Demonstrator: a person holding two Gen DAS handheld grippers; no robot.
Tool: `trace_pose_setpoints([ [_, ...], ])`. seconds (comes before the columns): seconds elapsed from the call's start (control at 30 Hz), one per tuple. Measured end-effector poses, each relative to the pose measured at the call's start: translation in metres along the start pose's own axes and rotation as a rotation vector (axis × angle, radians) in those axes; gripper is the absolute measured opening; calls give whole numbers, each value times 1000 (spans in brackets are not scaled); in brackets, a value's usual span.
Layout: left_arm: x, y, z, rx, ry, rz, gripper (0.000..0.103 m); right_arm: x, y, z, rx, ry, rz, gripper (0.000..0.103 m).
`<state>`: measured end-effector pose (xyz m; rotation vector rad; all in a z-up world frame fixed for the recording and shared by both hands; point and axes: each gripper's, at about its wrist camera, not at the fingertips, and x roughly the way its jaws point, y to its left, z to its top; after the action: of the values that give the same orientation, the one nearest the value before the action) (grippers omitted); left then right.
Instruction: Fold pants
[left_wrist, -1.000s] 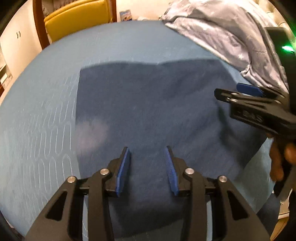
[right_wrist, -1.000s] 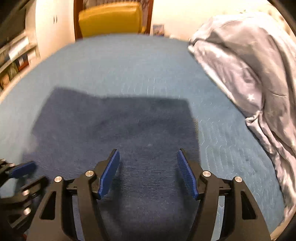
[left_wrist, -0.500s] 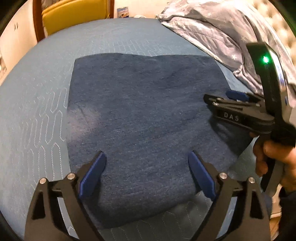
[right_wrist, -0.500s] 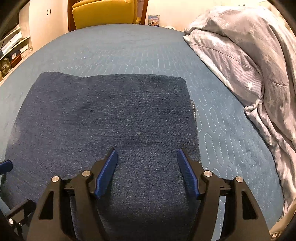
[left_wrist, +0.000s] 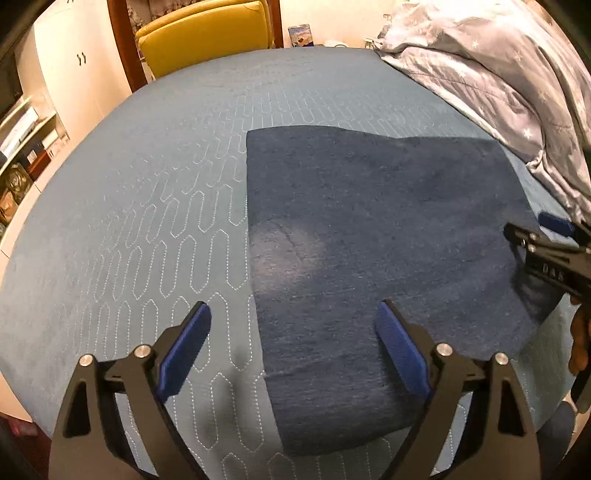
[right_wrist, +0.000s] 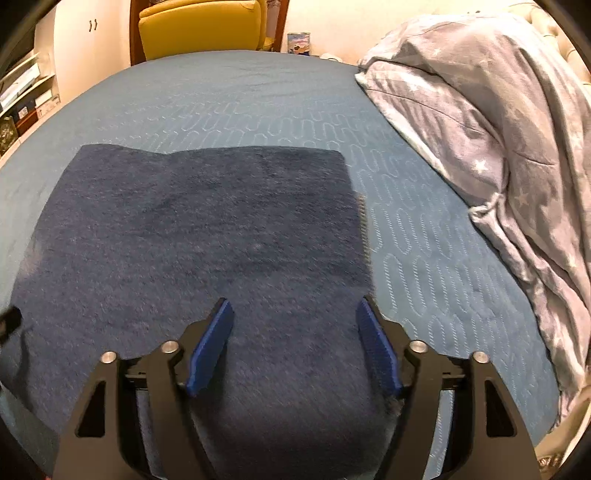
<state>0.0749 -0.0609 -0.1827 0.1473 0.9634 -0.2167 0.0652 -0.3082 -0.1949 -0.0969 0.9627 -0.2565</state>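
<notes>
The dark blue pants (left_wrist: 376, 229) lie flat, folded into a rough rectangle, on the quilted blue bed cover (left_wrist: 147, 192). My left gripper (left_wrist: 293, 319) is open and hovers over the near left edge of the pants, one pad over bare cover, nothing between the pads. My right gripper (right_wrist: 293, 314) is open above the near right part of the pants (right_wrist: 207, 229), holding nothing. The right gripper (left_wrist: 546, 240) also shows at the right edge of the left wrist view, a hand below it.
A grey star-print duvet (right_wrist: 498, 147) is heaped along the right side of the bed. A yellow chair (left_wrist: 207, 33) stands beyond the far edge. Shelves (left_wrist: 22, 136) line the left wall. Bare cover lies left of and beyond the pants.
The left gripper opened wide and shifted left, so the pants' left edge now runs between its pads. The right gripper stayed open over the pants and drew back a little.
</notes>
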Motion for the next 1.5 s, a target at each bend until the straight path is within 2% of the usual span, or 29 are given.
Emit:
trace_pose_setpoints([
  [0.1,-3,3,-1,-12,2,-22,76,-2,-10,-6,28,12,0,73],
  [0.27,-9,-1,-4,-21,4,-80,74,-8,-19,-14,36,32,-43,73],
  [0.37,-21,-8,-6,3,-6,-100,74,-24,-27,-20,76,38,-40,73],
  [0.43,-29,-13,-8,18,7,-120,76,-43,-29,-24,95,30,-33,74],
  [0.57,-59,-21,-14,25,0,-126,97,-91,-26,-33,132,-12,-22,78],
  [0.63,-74,-21,-13,6,-4,-156,98,-114,-23,-39,150,-33,-37,82],
  [0.67,-85,-21,-12,2,-16,-160,101,-128,-21,-43,161,-36,-36,83],
  [0.8,-119,-21,-6,-8,-51,-195,101,-159,-14,-49,184,-62,-29,84],
  [0.87,-130,-22,-5,-7,-56,-176,101,-172,-12,-49,188,-81,-31,85],
  [0.9,-134,-22,-4,-9,-51,-190,101,-177,-10,-48,185,-90,-33,85],
  [1.07,-138,-21,-4,-18,-43,-197,101,-187,-6,-45,178,-108,-38,85],
  [1.5,-137,-22,-5,-8,-45,-181,101,-184,-5,-45,173,-98,-28,85],
])
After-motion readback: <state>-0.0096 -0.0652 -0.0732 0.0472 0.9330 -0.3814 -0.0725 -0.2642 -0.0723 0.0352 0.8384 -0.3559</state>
